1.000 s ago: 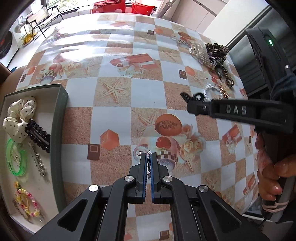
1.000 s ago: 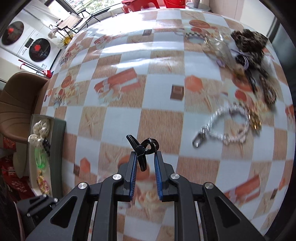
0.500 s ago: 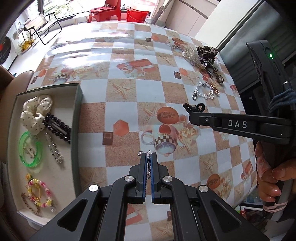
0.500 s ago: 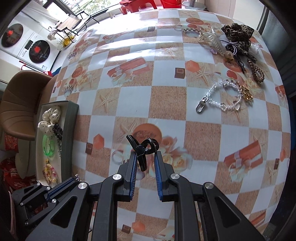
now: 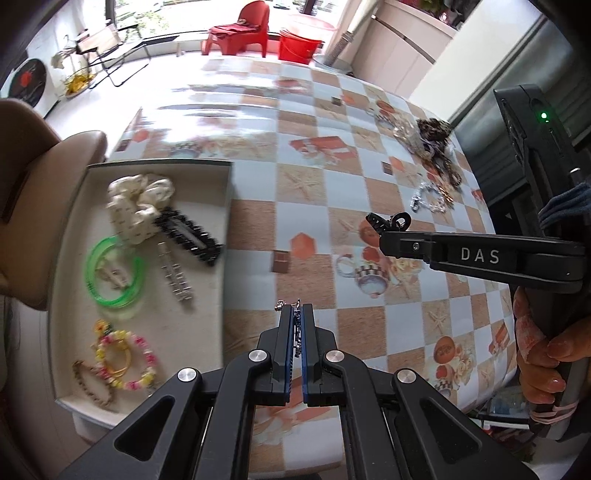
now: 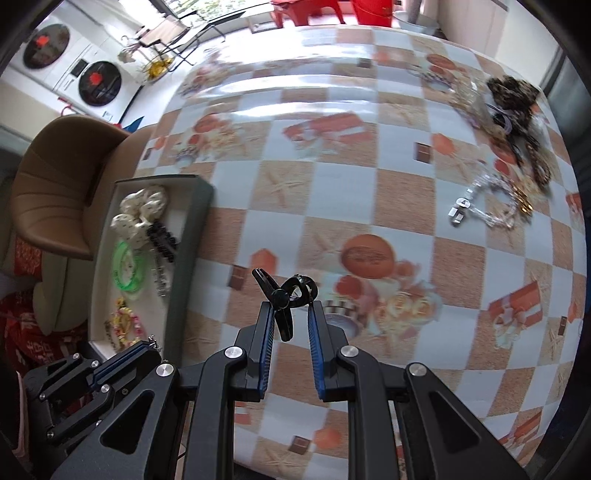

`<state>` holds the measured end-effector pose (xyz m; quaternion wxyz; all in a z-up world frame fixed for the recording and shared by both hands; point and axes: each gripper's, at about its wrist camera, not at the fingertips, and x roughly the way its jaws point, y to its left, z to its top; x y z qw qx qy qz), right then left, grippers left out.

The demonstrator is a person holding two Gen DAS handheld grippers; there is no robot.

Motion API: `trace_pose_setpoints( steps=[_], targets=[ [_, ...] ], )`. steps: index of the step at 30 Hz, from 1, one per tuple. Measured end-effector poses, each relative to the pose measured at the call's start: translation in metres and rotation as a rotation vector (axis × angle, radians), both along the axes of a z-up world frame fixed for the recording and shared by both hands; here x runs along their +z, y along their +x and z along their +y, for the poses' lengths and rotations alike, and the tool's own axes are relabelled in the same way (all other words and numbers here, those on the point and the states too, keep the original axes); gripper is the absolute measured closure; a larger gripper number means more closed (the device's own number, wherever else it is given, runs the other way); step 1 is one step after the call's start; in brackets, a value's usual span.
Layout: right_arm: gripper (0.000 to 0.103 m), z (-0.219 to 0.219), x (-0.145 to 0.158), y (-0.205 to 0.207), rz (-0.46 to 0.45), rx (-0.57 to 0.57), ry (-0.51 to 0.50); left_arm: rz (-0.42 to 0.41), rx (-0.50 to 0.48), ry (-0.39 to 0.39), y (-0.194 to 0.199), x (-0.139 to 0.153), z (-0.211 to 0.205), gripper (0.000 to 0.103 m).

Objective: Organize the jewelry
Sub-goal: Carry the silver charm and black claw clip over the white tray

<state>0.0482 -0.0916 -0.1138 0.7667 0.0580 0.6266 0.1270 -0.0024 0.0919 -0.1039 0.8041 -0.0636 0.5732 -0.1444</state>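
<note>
My left gripper [image 5: 296, 308] is shut on a thin silver chain piece [image 5: 296, 325], held above the tablecloth just right of the grey tray [image 5: 227, 206]. My right gripper [image 6: 290, 306] is shut on a small black hair claw clip [image 6: 286, 293], and shows from the side in the left wrist view with the clip [image 5: 388, 221] at its tip. The tray holds a cream dotted scrunchie [image 5: 138, 201], a black barrette [image 5: 188, 236], a green bangle [image 5: 114, 273], a silver clip [image 5: 173, 273] and a beaded bracelet [image 5: 123, 354]. A pearl bracelet [image 6: 487, 206] lies loose at the right.
A heap of hair ties and a leopard scrunchie [image 6: 513, 96] sits at the table's far right corner. A brown chair [image 6: 55, 177] stands left of the tray. A hand [image 5: 543, 354] grips the right gripper's handle. Beyond the table are a red chair [image 5: 240, 31] and bucket.
Both grippers have moved left and up with their pieces held. The tray now lies closer and fuller in both views, while the loose pile has slid off to the right.
</note>
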Motion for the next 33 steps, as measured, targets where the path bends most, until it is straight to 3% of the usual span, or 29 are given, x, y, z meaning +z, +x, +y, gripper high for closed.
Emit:
trace_pose_setpoints(
  steps=[16, 33],
  targets=[
    [0.083, 0.092, 0.012, 0.006, -0.032, 0.174, 0.017, 0.004, 0.197, 0.025, -0.018, -0.013, 0.089, 0.097],
    [0.083, 0.147, -0.01, 0.055, -0.03, 0.26, 0.006, 0.062, 0.269, 0.063, 0.012, -0.06, 0.101, 0.097]
  ],
)
